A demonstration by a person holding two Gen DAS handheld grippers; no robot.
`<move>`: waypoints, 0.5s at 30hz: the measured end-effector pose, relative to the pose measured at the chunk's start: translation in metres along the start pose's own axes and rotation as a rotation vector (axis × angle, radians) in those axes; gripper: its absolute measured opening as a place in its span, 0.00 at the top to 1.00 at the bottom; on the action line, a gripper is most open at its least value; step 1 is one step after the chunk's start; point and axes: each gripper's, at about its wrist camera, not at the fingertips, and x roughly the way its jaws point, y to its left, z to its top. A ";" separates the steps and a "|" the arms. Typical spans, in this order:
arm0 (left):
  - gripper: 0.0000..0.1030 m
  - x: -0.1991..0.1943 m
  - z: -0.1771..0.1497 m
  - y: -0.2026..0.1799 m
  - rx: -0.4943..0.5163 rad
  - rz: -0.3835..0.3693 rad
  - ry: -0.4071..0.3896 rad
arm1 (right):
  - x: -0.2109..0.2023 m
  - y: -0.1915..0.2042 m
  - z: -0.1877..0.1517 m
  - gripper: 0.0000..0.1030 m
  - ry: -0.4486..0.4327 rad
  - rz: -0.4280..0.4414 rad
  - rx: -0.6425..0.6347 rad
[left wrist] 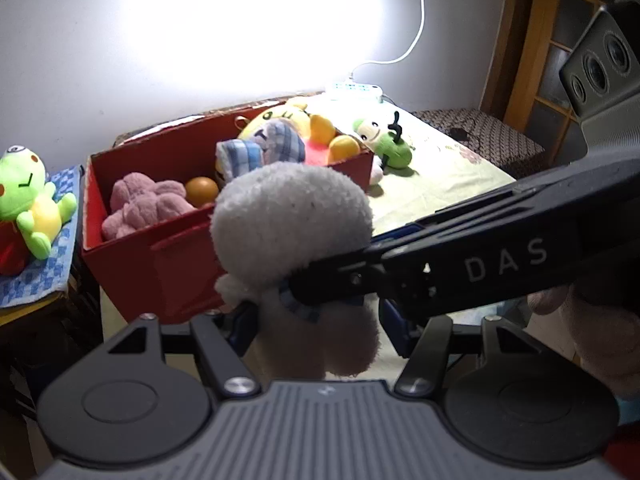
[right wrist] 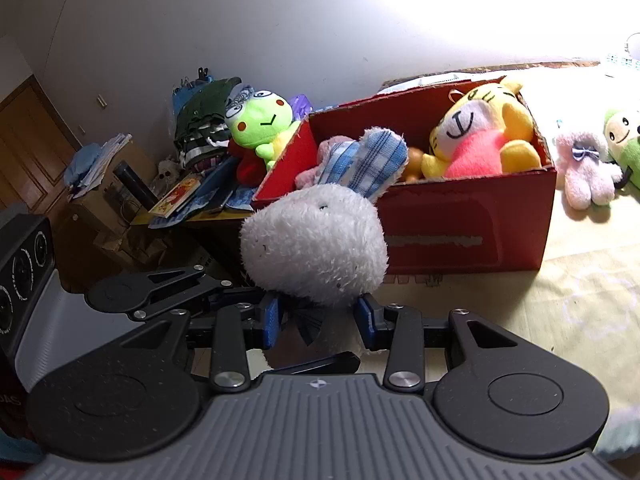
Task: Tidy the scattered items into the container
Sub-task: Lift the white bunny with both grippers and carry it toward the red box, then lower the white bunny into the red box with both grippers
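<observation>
A white plush rabbit [right wrist: 316, 244] with blue checked ears [right wrist: 368, 164] hangs in front of the red box [right wrist: 480, 232], held by both grippers. My right gripper [right wrist: 320, 318] is shut on its neck at the bow. My left gripper [left wrist: 320, 328] is shut on the rabbit [left wrist: 292, 220] lower down, around its body. The right gripper's black finger [left wrist: 440, 264] crosses in from the right. The red box [left wrist: 160, 264] holds a yellow tiger plush [right wrist: 480, 140], a pink plush [left wrist: 140, 208] and an orange ball [left wrist: 202, 190].
A small green plush [left wrist: 384, 140] and a pink plush [right wrist: 588, 168] lie on the pale tablecloth [right wrist: 580, 280] right of the box. A green frog plush [left wrist: 32, 200] sits on a cluttered side table to the left. A white cable and power strip [left wrist: 356, 88] lie by the back wall.
</observation>
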 end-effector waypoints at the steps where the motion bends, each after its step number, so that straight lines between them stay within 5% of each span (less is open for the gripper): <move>1: 0.40 0.000 0.003 0.001 -0.006 0.004 -0.004 | 0.000 0.000 0.002 0.60 -0.005 0.004 -0.005; 15: 0.40 0.019 0.058 0.012 -0.057 0.099 -0.059 | 0.010 -0.028 0.055 0.60 -0.061 0.098 -0.039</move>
